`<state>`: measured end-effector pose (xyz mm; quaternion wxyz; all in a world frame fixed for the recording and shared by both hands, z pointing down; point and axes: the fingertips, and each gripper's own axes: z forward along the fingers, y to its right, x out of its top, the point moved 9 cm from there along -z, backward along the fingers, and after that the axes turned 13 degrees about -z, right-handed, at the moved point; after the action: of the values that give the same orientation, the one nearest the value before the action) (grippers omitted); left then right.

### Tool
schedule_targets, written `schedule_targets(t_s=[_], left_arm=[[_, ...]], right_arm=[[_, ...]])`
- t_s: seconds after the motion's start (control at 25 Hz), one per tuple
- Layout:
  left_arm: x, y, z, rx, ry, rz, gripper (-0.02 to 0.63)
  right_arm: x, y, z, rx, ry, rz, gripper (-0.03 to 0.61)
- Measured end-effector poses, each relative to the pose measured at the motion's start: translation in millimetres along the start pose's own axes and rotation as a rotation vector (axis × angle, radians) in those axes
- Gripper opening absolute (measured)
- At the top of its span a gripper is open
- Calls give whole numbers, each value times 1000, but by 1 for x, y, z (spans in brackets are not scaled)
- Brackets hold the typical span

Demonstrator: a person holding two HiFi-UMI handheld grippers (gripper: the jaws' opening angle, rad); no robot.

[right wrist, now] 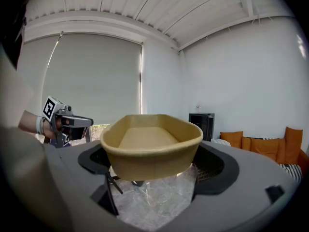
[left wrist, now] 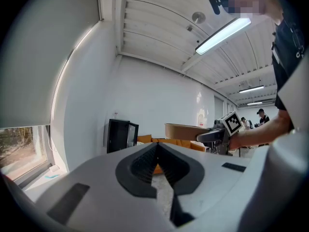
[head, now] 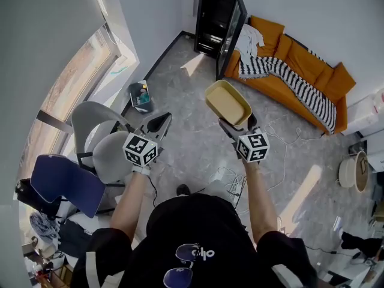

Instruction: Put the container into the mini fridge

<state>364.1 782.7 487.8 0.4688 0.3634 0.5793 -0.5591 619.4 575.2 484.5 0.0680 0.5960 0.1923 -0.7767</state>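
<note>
Over the floor (head: 192,95), well short of the open fridge (head: 219,18), your right gripper (head: 239,126) clamped its fingers on the container (head: 227,102); your left gripper (head: 157,125) held its fingers together, empty.

In the right gripper view the container (right wrist: 152,144) hid the spots where my right tool (right wrist: 152,178) met its walls, and its underside was out of sight. From my head the mini fridge (head: 211,14) was dark inside, its shelves unclear. In the left gripper view the couch (left wrist: 145,139) showed only in slivers.
</note>
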Motion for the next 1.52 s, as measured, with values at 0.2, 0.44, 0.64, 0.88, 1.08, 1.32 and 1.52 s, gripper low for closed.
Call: schedule_targets(t_s=[0.2, 0.44, 0.64, 0.88, 1.08, 1.32, 1.52], left_arm=[[-1, -23, -1, 5, -9, -10, 8], [0, -56, 24, 37, -24, -19, 8], [18, -99, 68, 57, -40, 7, 8], [56, -152, 139, 99, -33, 10, 8], [87, -188, 204, 117, -22, 19, 8], [98, -216, 257, 111, -4, -11, 8], [102, -233, 286, 103, -19, -25, 8]], right_arm=[[-1, -1, 21, -13, 1, 18, 523], [-11, 20, 66, 13, -3, 32, 523], [-9, 61, 132, 32, 18, 38, 523], [5, 124, 213, 65, 34, 27, 523], [17, 184, 272, 81, 43, 4, 523], [16, 225, 316, 86, 49, 10, 523], [16, 246, 347, 104, 37, 1, 523]])
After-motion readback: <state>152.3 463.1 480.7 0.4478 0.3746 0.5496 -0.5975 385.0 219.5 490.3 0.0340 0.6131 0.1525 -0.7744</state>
